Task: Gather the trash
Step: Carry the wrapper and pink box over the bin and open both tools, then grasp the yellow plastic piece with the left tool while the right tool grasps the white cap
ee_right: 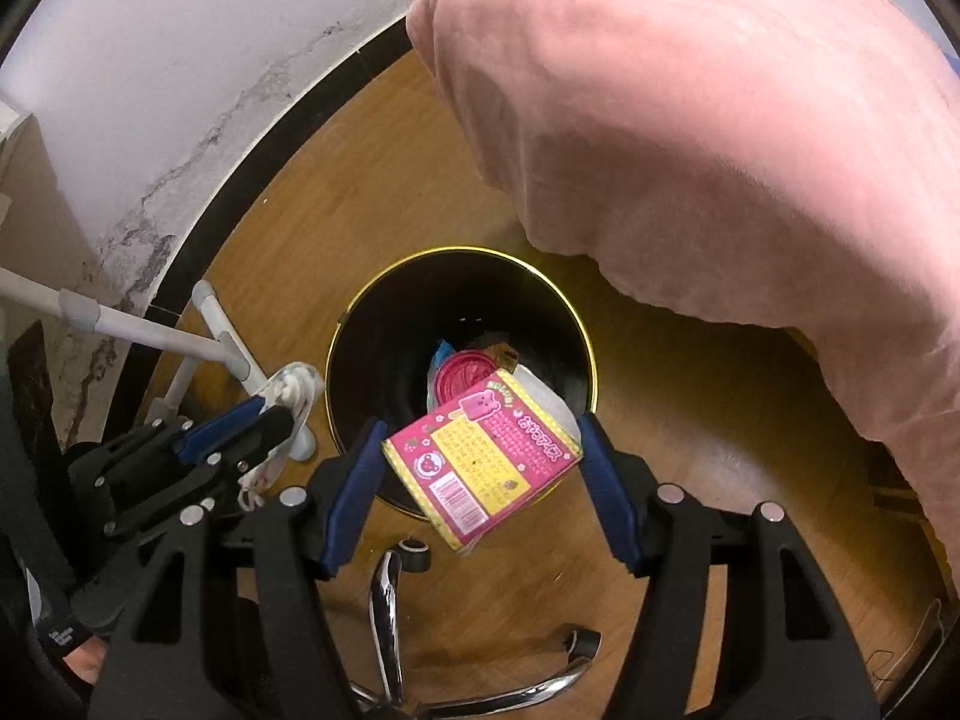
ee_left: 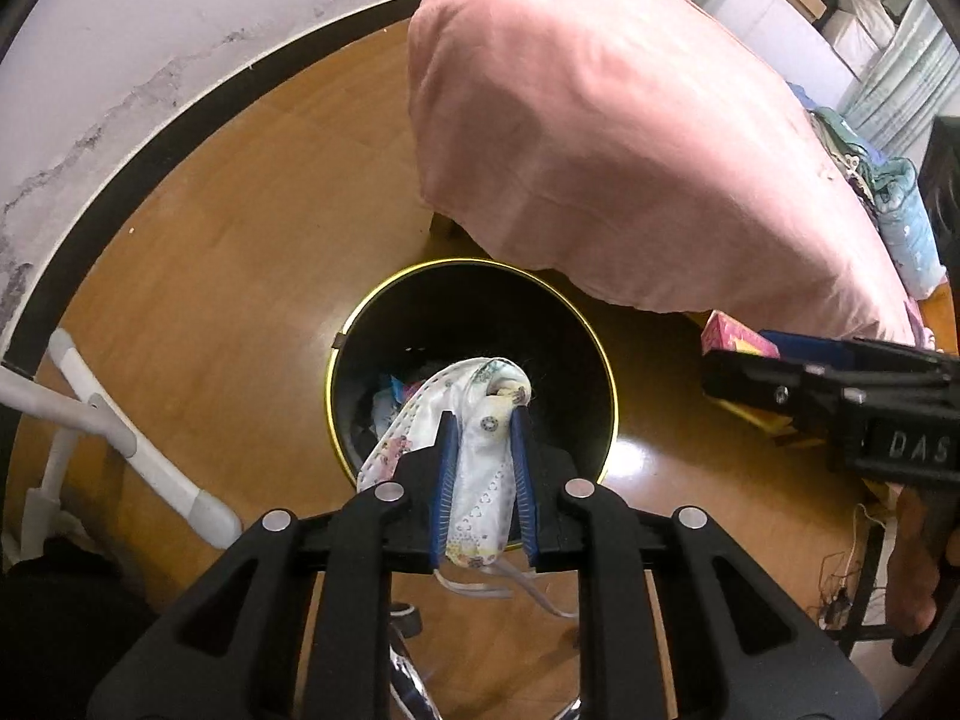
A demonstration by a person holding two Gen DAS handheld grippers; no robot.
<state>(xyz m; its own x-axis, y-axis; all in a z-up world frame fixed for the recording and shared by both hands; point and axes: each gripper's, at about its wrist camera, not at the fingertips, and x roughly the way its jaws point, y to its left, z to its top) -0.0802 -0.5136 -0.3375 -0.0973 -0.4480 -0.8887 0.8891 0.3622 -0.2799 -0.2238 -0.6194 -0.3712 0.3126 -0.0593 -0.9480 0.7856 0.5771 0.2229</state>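
The depths of the black bin (ee_right: 384, 354) are dark, and the scraps lying in it are hard to name; a pink blanket (ee_left: 630, 138) overhangs its far rim. The left gripper (ee_left: 483, 456) is clamped on a crumpled face mask (ee_left: 480, 474), held above the bin's near edge. The right gripper (ee_right: 480, 462) pinches a pink snack box (ee_right: 480, 456) between wide-set jaws over the bin mouth. Bare wood floor (ee_left: 240, 276) lies left of the bin.

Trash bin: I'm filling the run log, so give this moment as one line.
left tool: shut on face mask | right tool: shut on pink box | both over bin
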